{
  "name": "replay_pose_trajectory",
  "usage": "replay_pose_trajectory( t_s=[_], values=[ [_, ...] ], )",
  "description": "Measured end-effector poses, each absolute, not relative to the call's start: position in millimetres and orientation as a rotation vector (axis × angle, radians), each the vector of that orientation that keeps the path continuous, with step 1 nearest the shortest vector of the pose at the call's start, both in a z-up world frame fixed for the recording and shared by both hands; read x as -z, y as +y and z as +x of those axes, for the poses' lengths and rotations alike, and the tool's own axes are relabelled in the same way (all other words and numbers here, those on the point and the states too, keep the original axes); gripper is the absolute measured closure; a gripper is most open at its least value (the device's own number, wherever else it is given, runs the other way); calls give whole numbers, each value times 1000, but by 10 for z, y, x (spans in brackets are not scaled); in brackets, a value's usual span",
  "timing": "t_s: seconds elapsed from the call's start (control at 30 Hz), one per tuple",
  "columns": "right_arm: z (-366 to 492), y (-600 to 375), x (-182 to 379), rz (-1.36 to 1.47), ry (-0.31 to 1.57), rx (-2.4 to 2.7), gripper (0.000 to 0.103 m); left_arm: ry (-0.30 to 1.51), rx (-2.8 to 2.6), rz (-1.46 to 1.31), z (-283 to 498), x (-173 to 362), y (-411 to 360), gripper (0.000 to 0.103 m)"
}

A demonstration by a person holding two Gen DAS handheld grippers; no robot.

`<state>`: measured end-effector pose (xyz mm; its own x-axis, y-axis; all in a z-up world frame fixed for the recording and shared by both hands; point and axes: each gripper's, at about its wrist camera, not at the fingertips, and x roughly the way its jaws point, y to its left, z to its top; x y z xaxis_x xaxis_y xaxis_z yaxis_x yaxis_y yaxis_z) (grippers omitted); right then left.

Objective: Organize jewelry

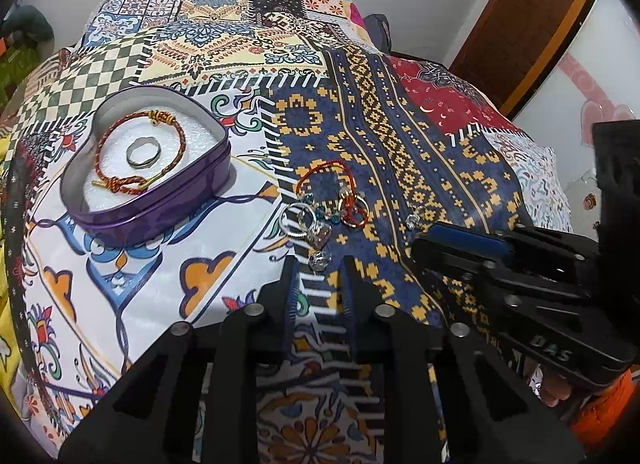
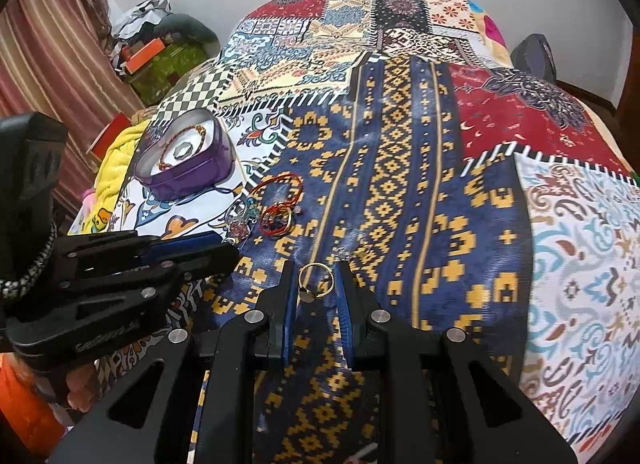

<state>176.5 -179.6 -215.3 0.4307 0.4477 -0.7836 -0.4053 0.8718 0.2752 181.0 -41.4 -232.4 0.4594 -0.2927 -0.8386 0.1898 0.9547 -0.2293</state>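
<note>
A purple heart-shaped tin (image 1: 160,200) on the patterned bedspread holds a red-gold braided bracelet (image 1: 120,180) and a silver ring (image 1: 143,152); it also shows in the right wrist view (image 2: 188,180). A pile of loose jewelry (image 1: 320,212) lies right of it: red cord bracelets, silver rings, beads. My left gripper (image 1: 320,268) is open, just short of the pile, with a small silver piece (image 1: 320,259) between its tips. My right gripper (image 2: 316,272) is shut on a thin gold ring (image 2: 316,280), held between the pads. The pile (image 2: 276,216) lies ahead to its left.
The patchwork bedspread (image 2: 400,144) covers the whole bed. A yellow cloth (image 2: 116,168) and clutter lie off the bed's left side by a striped curtain (image 2: 48,44). A wooden door (image 1: 532,24) stands at the far right. The left gripper's body (image 2: 120,264) sits close beside the right one.
</note>
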Motion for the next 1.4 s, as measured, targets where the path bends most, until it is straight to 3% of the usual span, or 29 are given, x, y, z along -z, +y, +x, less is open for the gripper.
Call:
replay_pose_trajectory(
  t_s=[0.1, 0.4, 1.4],
  values=[
    [1772, -1803, 2136, 53, 991, -528, 86, 1051, 298, -110, 1838, 2346, -433, 95],
    [1756, -1797, 1994, 55, 957, -527, 86, 1028, 291, -96, 1746, 2258, -481, 97],
    [1803, -1275, 1360, 27, 775, -621, 86, 716, 194, -124, 1367, 1156, 50, 97]
  ],
)
